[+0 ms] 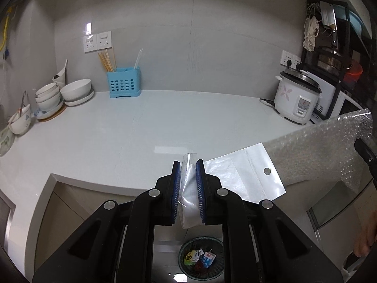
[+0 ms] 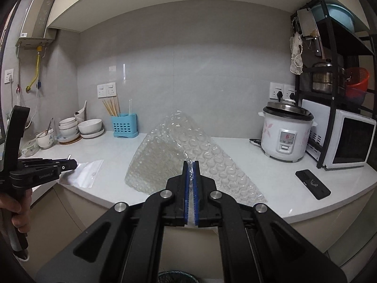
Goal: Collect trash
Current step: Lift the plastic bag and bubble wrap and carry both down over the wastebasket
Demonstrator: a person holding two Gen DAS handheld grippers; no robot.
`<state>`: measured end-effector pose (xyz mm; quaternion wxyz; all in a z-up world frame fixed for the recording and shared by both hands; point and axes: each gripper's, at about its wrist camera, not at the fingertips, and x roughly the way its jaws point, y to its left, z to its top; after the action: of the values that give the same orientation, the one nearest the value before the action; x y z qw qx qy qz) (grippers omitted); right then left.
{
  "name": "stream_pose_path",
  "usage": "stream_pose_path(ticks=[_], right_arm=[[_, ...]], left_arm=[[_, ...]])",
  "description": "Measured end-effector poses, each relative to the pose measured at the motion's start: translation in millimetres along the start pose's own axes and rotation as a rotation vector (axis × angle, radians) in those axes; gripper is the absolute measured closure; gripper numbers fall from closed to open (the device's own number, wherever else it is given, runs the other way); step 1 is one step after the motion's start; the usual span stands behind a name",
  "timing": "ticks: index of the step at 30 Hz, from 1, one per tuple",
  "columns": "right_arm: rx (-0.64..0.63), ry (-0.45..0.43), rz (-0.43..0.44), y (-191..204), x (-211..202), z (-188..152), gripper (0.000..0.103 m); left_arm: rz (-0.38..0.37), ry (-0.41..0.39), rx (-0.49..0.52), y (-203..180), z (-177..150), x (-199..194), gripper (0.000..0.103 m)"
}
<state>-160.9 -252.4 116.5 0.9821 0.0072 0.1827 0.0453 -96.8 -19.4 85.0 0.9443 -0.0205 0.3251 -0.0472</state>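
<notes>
Trash shows first in the left wrist view: a clear plastic bag (image 1: 245, 176) is pinched between the blue pads of the left tongs (image 1: 188, 165) at lower centre, its flat part spreading to the right past the desk (image 1: 117, 136) edge. Bubble wrap (image 1: 318, 148) hangs at the right edge. At bottom centre a bin (image 1: 201, 259) on the floor holds a small carton and wrappers. Bowls (image 1: 70, 92) sit at upper left, a rice cooker (image 1: 297, 99) at upper right.

In the right wrist view the right tongs (image 2: 191, 164) are clamped tight on the bubble wrap (image 2: 174, 155), which billows above the desk (image 2: 271, 172) at centre. The left tongs (image 2: 70, 164) at left hold the bag (image 2: 82, 173). A phone (image 2: 313, 184) lies at right.
</notes>
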Motion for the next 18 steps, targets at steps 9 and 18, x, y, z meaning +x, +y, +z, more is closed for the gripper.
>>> stream_pose_path(ticks=[9, 18], right_arm=[[-0.03, 0.021, 0.046, 16, -48, -79, 0.101], [-0.036, 0.077, 0.054, 24, -66, -145, 0.101]], left_arm=[[-0.086, 0.061, -0.021, 0, -91, 4, 0.09], [-0.111, 0.153, -0.003, -5, -167, 21, 0.09]])
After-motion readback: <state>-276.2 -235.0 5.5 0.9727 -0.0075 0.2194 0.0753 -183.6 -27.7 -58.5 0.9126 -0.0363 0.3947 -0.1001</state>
